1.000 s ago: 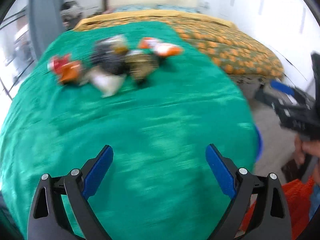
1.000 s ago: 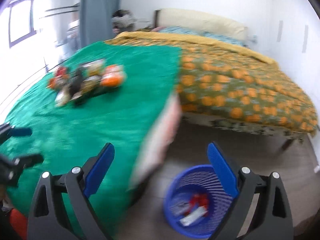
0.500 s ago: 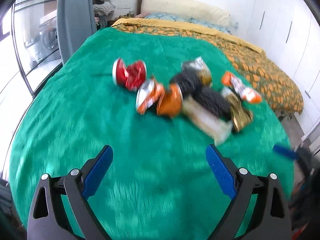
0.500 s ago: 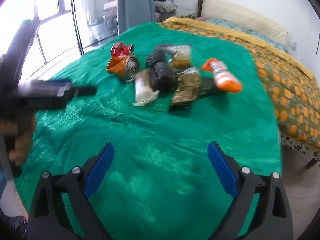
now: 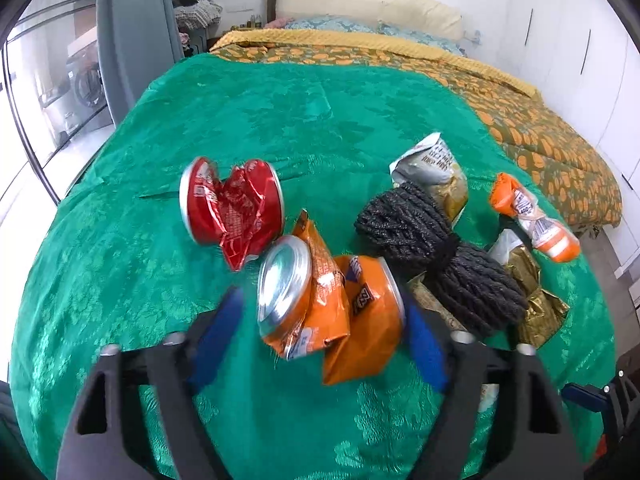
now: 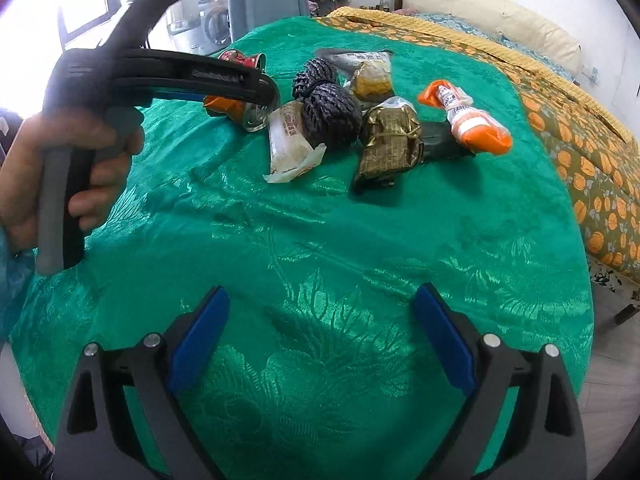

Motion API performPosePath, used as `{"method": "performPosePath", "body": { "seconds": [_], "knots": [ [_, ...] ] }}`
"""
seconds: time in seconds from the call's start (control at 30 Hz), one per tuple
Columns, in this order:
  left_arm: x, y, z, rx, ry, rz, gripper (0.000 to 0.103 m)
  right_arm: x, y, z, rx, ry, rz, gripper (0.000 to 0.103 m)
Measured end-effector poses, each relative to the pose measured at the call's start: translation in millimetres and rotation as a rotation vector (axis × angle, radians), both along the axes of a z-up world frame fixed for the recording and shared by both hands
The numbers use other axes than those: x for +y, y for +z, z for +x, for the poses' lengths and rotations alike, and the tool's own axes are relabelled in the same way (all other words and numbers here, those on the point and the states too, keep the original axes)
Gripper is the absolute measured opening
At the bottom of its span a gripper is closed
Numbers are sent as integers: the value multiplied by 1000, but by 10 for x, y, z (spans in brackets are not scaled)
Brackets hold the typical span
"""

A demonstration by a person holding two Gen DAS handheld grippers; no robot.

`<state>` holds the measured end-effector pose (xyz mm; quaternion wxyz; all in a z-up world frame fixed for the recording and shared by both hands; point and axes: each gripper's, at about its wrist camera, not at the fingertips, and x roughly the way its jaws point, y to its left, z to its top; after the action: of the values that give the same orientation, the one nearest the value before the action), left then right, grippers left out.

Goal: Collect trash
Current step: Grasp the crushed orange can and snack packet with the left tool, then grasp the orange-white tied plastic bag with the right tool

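A pile of trash lies on the green cloth [image 5: 320, 120]. A crushed orange can [image 5: 332, 304] sits between the open jaws of my left gripper [image 5: 324, 332], one finger on each side; contact is unclear. Behind it lie a crushed red can [image 5: 232, 208], black yarn [image 5: 440, 256], a gold wrapper [image 5: 536, 304], a silver-gold snack bag [image 5: 436, 176] and an orange-white wrapper [image 5: 532, 216]. My right gripper [image 6: 320, 340] is open and empty over the bare cloth, nearer than the pile. The right wrist view shows the left gripper [image 6: 224, 80] reaching the orange can [image 6: 236, 110].
A white wrapper [image 6: 290, 144] lies at the front of the pile. A bed with an orange-patterned cover [image 5: 520, 112] stands to the right. A curtain [image 5: 132, 32] and glass doors are at the left. The cloth's right edge drops to the floor [image 6: 616, 340].
Both grippers swung from the floor and bin side toward the pile. My left gripper moved forward until the orange can sat between its jaws, which have narrowed slightly. The right gripper stays open.
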<state>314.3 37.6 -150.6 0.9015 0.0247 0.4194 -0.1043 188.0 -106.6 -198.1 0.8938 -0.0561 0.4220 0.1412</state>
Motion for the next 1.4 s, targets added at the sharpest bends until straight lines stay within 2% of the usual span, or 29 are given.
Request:
{"method": "performPosePath", "body": {
  "seconds": [0.07, 0.23, 0.37, 0.57, 0.6, 0.73, 0.83, 0.97, 1.03, 1.13, 1.3, 1.4],
  "knots": [
    [11, 10, -23, -16, 1, 3, 60, -9, -1, 16, 1, -2, 2, 91],
    [122, 122, -338, -35, 5, -18, 55, -32, 0, 26, 3, -6, 10, 91],
    [286, 188, -834, -25, -7, -45, 55, -45, 5, 7, 4, -6, 11, 91],
    [402, 23, -1412, -36, -17, -42, 59, -45, 0, -13, 2, -10, 4, 91],
    [413, -3, -1433, -37, -18, -42, 60, -46, 0, -15, 2, -11, 2, 91],
    [428, -128, -1374, 9, -13, -50, 75, -43, 4, -39, 2, -14, 0, 91],
    [400, -207, -1325, 46, -10, -31, 79, -62, 7, -40, 6, -15, 7, 92],
    [338, -235, -1322, 49, -22, 13, 83, -105, 17, -42, 13, -8, 34, 92],
    [293, -251, -1319, 52, -29, 40, 85, -158, 33, -42, 17, -1, 70, 92],
    [256, -267, -1317, 54, -30, 62, 86, -358, 110, 2, 31, 9, 186, 92],
    [249, -268, -1311, 57, -32, 63, 88, -824, 437, 411, -37, -120, 146, 92],
    [252, -267, -1311, 58, -32, 62, 89, -974, 536, 846, 15, -144, 122, 91]
  ]
}}
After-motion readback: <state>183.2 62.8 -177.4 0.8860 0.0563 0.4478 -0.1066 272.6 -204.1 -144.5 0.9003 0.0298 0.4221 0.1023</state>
